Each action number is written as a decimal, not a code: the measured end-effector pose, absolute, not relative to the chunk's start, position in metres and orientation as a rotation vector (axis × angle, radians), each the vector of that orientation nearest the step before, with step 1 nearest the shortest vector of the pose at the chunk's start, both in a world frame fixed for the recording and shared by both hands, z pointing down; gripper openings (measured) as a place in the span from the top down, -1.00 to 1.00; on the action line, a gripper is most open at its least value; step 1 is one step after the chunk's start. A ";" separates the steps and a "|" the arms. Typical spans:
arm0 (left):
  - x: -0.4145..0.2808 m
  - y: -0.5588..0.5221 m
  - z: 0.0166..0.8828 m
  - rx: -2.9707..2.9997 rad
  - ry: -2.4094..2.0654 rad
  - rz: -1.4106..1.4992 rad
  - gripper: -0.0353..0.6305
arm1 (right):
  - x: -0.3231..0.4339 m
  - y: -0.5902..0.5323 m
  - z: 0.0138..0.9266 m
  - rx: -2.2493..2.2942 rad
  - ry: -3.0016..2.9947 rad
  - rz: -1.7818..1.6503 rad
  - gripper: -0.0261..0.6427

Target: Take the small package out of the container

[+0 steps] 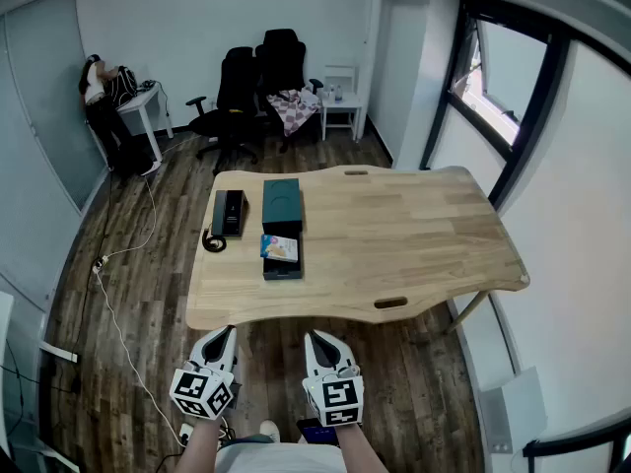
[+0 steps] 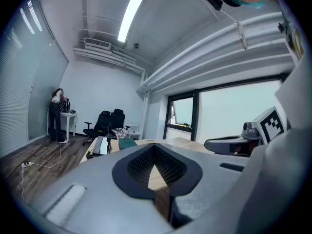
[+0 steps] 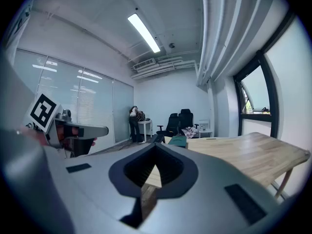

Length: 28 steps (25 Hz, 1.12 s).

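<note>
Both grippers held low before the near edge of the table, side by side and apart from each other, jaws pointing forward toward it. The left gripper has its jaws closed tip to tip, with nothing between them; through the notch behind the tips only the tabletop shows. The right gripper stands alike, jaws together and empty. Each carries a marker cube at the rear, near the person's forearms, printed with black-and-white square patterns; these are codes, not readable words.

The container, a shallow black tray, lies on the table ahead of the two grippers, roughly in line with the gap between them and well apart from both. The small package rests inside it, face up. Its printing is coloured blue, white and yellow, but too small to read.

Just beyond the container, farther from the grippers, lies a dark green box with no legible label. To the left of that box sits a flat black device, beyond the left gripper.
</note>
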<state>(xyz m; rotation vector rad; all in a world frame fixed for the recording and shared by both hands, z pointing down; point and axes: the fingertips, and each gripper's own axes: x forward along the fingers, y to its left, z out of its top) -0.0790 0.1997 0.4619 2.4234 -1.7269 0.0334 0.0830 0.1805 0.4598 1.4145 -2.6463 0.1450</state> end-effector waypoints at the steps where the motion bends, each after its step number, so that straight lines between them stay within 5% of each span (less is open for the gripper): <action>1: -0.079 0.199 0.461 2.425 -1.728 0.030 0.89 | 0.083 0.181 0.465 1.405 -2.646 0.145 0.91; 28: -0.084 0.107 0.487 2.391 -1.725 0.048 0.89 | 0.130 0.104 0.491 1.498 -2.595 0.192 0.90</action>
